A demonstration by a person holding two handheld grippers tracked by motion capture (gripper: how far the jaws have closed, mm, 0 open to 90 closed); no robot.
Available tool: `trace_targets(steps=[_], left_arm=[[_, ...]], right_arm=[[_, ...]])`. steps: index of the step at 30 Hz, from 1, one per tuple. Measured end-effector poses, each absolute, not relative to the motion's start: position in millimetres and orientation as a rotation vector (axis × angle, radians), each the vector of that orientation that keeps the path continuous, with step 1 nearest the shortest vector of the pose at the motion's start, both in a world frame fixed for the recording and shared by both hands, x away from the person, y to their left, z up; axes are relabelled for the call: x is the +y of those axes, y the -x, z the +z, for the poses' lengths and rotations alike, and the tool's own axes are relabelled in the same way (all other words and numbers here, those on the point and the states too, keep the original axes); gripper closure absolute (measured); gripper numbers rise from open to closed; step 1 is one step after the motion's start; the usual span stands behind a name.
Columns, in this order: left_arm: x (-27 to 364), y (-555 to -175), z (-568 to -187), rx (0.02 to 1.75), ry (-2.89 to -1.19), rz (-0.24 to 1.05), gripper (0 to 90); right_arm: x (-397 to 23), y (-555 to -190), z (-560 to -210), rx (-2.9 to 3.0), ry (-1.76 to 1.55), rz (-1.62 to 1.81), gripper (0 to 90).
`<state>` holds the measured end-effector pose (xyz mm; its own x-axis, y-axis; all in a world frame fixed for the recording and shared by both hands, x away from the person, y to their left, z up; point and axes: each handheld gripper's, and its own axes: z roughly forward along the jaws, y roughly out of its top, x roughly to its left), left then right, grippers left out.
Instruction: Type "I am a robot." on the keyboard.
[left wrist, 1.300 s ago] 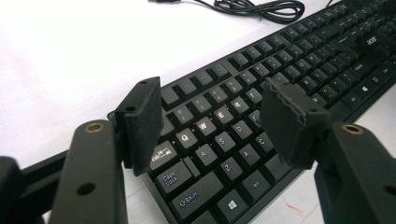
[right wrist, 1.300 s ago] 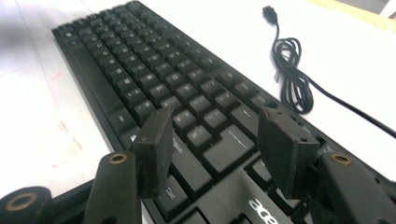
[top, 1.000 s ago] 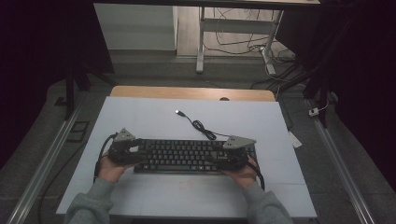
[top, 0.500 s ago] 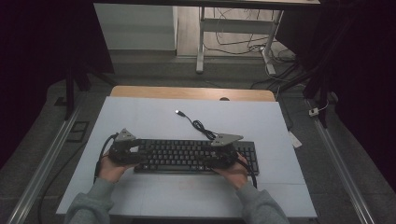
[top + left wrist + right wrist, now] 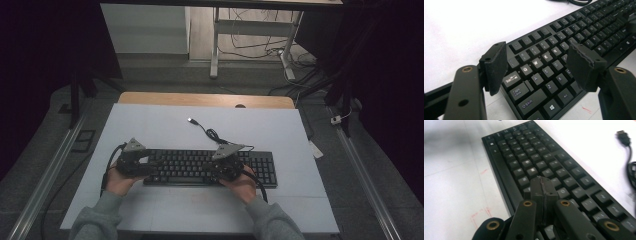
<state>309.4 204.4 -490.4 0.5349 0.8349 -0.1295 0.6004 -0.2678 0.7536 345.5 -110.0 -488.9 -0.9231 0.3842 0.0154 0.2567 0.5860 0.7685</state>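
Observation:
A black keyboard [image 5: 190,161] lies flat across the near half of the white table [image 5: 150,125]. My left gripper [image 5: 151,165] hovers over the keyboard's left end. In the left gripper view the left gripper [image 5: 539,67] stands open, its jaws wide apart above the Q, W and A keys of the keyboard [image 5: 574,32]. My right gripper [image 5: 212,170] is over the middle of the keyboard. In the right gripper view the right gripper [image 5: 542,187] is shut with nothing held, its tips low over the letter keys of the keyboard [image 5: 536,147].
The keyboard's black cable [image 5: 215,135] coils behind it and ends in a loose USB plug [image 5: 191,120], also seen as a USB plug [image 5: 622,133] at the upper right. A wooden strip [image 5: 200,99] borders the table's far edge. Rails run along both sides.
My right gripper has slid left along the keyboard, from near its right end to its middle. The left gripper has stayed at the left end.

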Motion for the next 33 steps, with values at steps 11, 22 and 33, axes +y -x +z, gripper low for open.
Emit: trace_targets(steps=[11, 22, 33], left_arm=[[203.7, -309.6, -491.9, 1.162, -1.992, 0.381, 31.4], [202.8, -309.5, -492.9, 1.158, -2.006, 0.383, 31.0], [201.7, -309.8, -494.6, 1.153, -2.02, 0.382, 30.7]], right_arm=[[-86.0, -351.8, -505.7, 2.706, -0.53, 1.204, 90.0], [-81.1, -353.7, -513.6, 2.719, -0.519, 1.167, 89.9], [-80.3, -353.9, -515.9, 2.721, -0.516, 1.164, 90.0]])
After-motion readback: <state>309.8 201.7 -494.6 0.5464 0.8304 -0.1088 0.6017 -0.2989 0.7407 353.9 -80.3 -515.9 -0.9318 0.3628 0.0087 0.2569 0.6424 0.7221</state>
